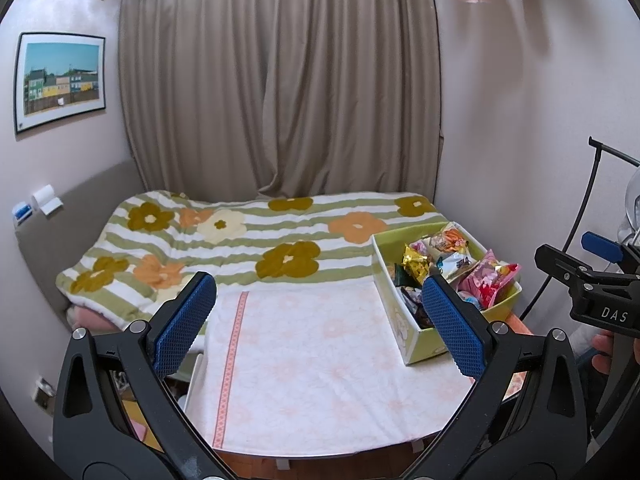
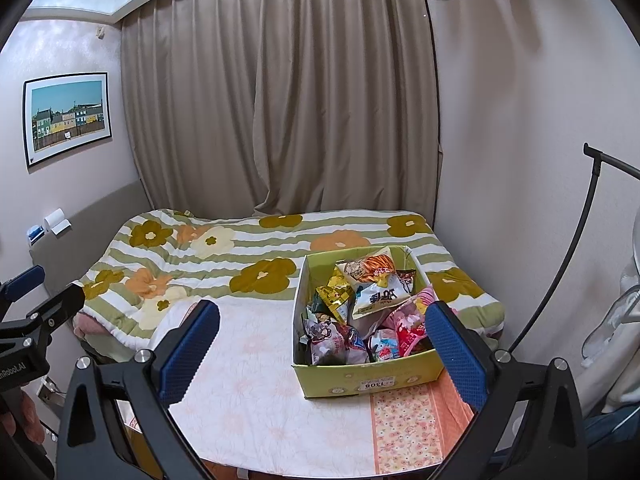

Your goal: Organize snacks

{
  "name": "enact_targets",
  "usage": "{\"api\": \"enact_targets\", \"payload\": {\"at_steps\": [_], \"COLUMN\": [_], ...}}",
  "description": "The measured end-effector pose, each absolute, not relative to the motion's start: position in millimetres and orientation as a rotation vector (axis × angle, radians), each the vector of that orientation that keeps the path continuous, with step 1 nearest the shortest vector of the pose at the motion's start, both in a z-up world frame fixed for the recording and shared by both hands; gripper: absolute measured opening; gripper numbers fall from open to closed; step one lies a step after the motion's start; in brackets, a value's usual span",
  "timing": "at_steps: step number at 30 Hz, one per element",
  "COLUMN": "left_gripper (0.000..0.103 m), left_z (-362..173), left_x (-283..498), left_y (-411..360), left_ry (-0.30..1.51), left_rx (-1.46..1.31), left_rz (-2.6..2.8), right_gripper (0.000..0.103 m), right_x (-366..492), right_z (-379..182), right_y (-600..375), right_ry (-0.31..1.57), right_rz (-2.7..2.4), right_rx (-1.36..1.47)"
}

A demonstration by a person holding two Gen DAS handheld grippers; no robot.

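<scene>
A light green cardboard box [image 2: 372, 380] full of several snack packets [image 2: 376, 300] stands at the right of a small table covered with a white and pink cloth [image 2: 256, 380]. The box also shows in the left wrist view [image 1: 416, 340], with its snack packets [image 1: 452, 260]. My left gripper [image 1: 318, 324] is open and empty, held above the table left of the box. My right gripper [image 2: 322, 364] is open and empty, held above the table's near side, its right finger [image 2: 456, 352] in front of the box's right corner.
A bed with a flowered green-striped blanket [image 2: 248, 256] lies behind the table, with a beige curtain [image 2: 280, 100] at the back. A black stand pole [image 2: 560, 280] leans at the right by the wall. The other gripper shows at the edge of each view.
</scene>
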State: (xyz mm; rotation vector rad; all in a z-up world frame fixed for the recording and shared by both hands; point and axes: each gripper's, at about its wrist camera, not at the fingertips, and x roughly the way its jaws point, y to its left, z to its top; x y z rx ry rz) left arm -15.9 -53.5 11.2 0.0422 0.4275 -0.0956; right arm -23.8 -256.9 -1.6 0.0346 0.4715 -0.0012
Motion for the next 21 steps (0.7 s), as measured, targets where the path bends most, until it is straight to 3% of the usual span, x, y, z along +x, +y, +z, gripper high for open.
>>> {"api": "enact_targets", "payload": {"at_steps": [21], "left_gripper": [0.102], "left_z": [9.1], "left_x": [-18.4], "left_y": [-29.9], "left_ry": [0.375], "left_rx": [0.033], "left_rz": [-0.051], "right_gripper": [0.102], "right_x": [-16.2], "right_z": [-1.9], "right_y": [-237.5], "right_ry": [0.477], "right_rz": [-0.006], "right_rx": [0.032]}}
